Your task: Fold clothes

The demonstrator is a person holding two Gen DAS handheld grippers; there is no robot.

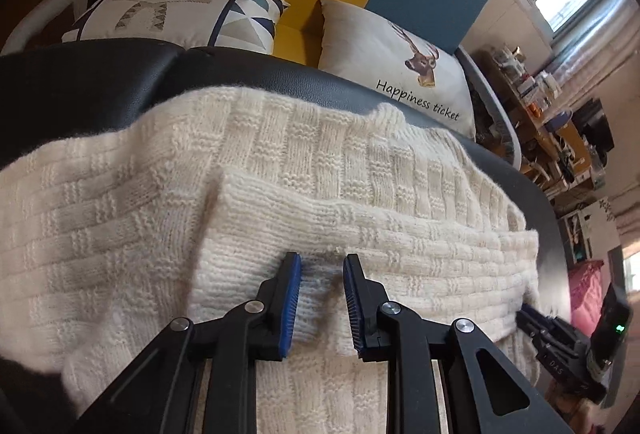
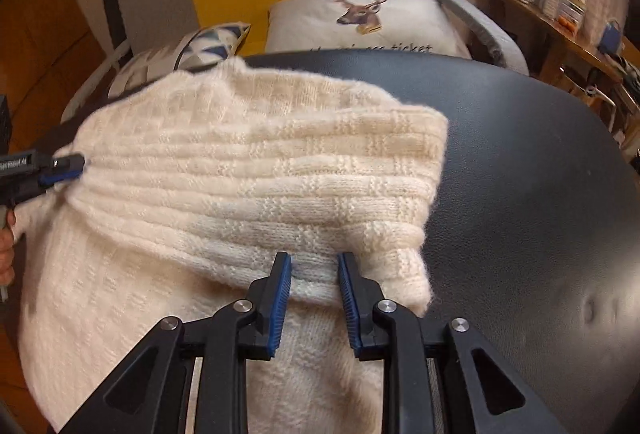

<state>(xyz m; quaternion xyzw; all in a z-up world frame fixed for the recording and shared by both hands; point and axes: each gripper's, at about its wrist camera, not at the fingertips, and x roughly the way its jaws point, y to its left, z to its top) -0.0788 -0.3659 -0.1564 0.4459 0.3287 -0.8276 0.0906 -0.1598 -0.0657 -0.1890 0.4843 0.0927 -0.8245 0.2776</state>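
A cream knitted sweater [image 1: 312, 162] lies on a black leather surface [image 1: 120, 82]; it also shows in the right wrist view [image 2: 260, 170]. My left gripper [image 1: 322, 268] has its jaws apart around a folded edge of the sweater, with knit between the blue pads. My right gripper [image 2: 314, 266] also has its jaws apart around the folded hem near the sweater's right end. The right gripper shows at the right edge of the left wrist view [image 1: 532, 318]. The left gripper shows at the left edge of the right wrist view [image 2: 70, 168].
The black surface [image 2: 520, 194] extends right of the sweater. Behind it stand a deer-print cushion [image 1: 404, 66] and a patterned cushion [image 1: 172, 14] on a yellow and blue seat. A cluttered wooden shelf [image 1: 560, 122] is at the right.
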